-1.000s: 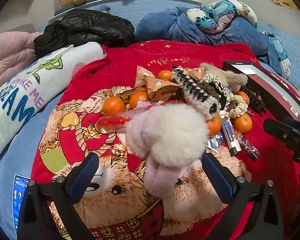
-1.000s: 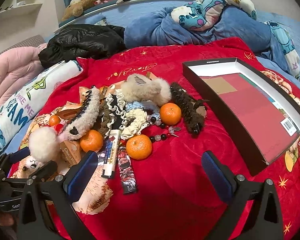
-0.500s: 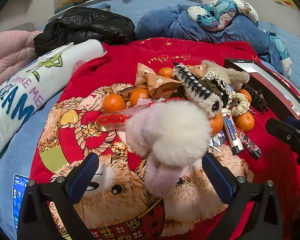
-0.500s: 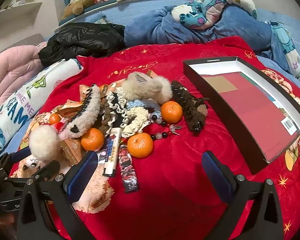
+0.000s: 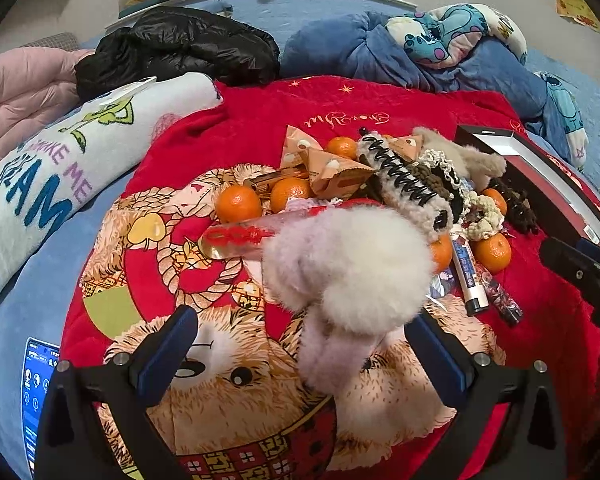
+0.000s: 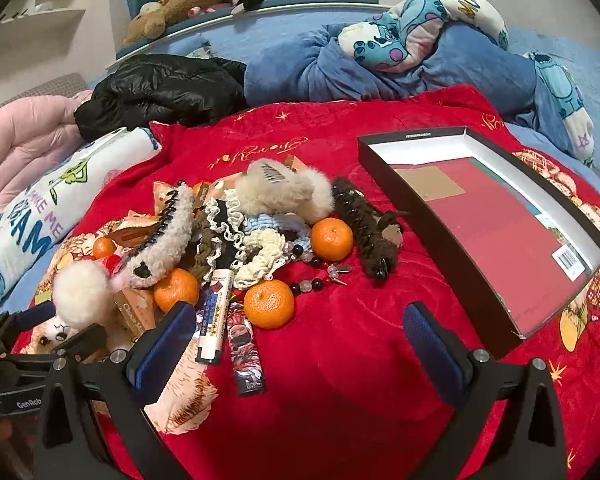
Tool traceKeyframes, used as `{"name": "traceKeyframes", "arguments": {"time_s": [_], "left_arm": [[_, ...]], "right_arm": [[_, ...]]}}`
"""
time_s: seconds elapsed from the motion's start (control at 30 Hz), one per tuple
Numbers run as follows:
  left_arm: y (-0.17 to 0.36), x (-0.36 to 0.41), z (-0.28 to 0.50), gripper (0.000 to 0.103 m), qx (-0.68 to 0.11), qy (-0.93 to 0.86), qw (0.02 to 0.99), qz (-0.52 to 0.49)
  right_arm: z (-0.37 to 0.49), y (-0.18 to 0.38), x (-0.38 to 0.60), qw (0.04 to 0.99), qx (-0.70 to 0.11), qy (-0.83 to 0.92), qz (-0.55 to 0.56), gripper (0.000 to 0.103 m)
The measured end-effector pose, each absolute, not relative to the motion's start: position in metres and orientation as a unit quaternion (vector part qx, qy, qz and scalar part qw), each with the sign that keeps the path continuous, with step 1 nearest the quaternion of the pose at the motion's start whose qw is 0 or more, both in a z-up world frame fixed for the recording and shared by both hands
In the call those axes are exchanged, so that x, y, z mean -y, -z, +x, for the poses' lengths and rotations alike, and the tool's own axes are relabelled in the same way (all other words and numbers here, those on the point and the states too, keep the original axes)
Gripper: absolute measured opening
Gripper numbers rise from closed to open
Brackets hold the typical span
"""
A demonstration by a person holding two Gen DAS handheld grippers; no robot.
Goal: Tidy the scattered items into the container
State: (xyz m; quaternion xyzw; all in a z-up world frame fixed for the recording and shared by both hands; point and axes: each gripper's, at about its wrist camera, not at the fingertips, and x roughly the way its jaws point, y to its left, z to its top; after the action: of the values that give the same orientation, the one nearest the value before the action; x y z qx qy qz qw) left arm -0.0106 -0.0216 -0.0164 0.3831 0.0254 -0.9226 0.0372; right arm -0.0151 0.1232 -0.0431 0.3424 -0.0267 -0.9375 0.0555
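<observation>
A pile of small items lies on a red blanket (image 6: 339, 380): several mandarins (image 6: 268, 303), fluffy hair claws (image 6: 166, 236), scrunchies, a white tube (image 6: 215, 314) and a brown plush strip (image 6: 363, 232). A black shallow box (image 6: 495, 232) lies open to the right of the pile. A white and pink pom-pom (image 5: 351, 276) sits just ahead of my left gripper (image 5: 307, 356), between its open fingers, not clamped; it also shows in the right wrist view (image 6: 82, 292). My right gripper (image 6: 300, 344) is open and empty, just before the mandarins.
A rolled white printed towel (image 5: 52, 176), a black jacket (image 5: 180, 46), pink quilt and blue bedding (image 6: 379, 72) ring the blanket. A phone (image 5: 40, 392) lies at the blanket's left edge. Stuffed toys sit on the headboard ledge.
Both views have shifted slightly; the pom-pom stays between the left fingers. Nothing was grasped or released.
</observation>
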Motion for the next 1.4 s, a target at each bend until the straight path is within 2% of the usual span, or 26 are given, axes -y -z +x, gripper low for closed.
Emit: {"name": "traceKeyframes", "arguments": {"time_s": [0.43,0.67,0.8,0.9,1.03,1.1,1.17,1.23,1.3,1.4], "left_arm": [[0.014,0.018,-0.009,0.103,-0.018,0.922,0.031,0.385],[0.016,0.016,-0.009,0.103,-0.017,0.922,0.032,0.385],[0.018,0.02,-0.011,0.103,-0.018,0.919,0.041,0.392],[0.02,0.022,-0.012,0.103,-0.022,0.917,0.037,0.396],[0.02,0.02,-0.012,0.103,-0.018,0.918,0.035,0.394],[0.02,0.021,-0.013,0.103,-0.019,0.918,0.034,0.395],[0.021,0.022,-0.013,0.103,-0.023,0.917,0.035,0.397],[0.021,0.024,-0.014,0.103,-0.025,0.916,0.036,0.398],[0.021,0.024,-0.014,0.103,-0.027,0.916,0.036,0.398],[0.021,0.023,-0.014,0.103,-0.028,0.916,0.03,0.398]], "right_arm": [[-0.012,0.042,-0.114,0.091,0.019,0.937,0.336,0.103],[-0.013,0.044,-0.114,0.111,0.036,0.934,0.339,0.103],[-0.017,0.049,-0.12,0.136,0.074,0.927,0.341,0.103],[-0.02,0.052,-0.12,0.145,0.083,0.921,0.351,0.095],[-0.023,0.055,-0.113,0.149,0.064,0.917,0.365,0.091],[-0.024,0.056,-0.113,0.149,0.067,0.914,0.37,0.079],[-0.025,0.057,-0.115,0.145,0.071,0.913,0.374,0.072],[-0.026,0.058,-0.119,0.145,0.084,0.912,0.375,0.068],[-0.028,0.058,-0.12,0.151,0.087,0.91,0.376,0.06],[-0.026,0.056,-0.116,0.152,0.076,0.913,0.37,0.056]]}}
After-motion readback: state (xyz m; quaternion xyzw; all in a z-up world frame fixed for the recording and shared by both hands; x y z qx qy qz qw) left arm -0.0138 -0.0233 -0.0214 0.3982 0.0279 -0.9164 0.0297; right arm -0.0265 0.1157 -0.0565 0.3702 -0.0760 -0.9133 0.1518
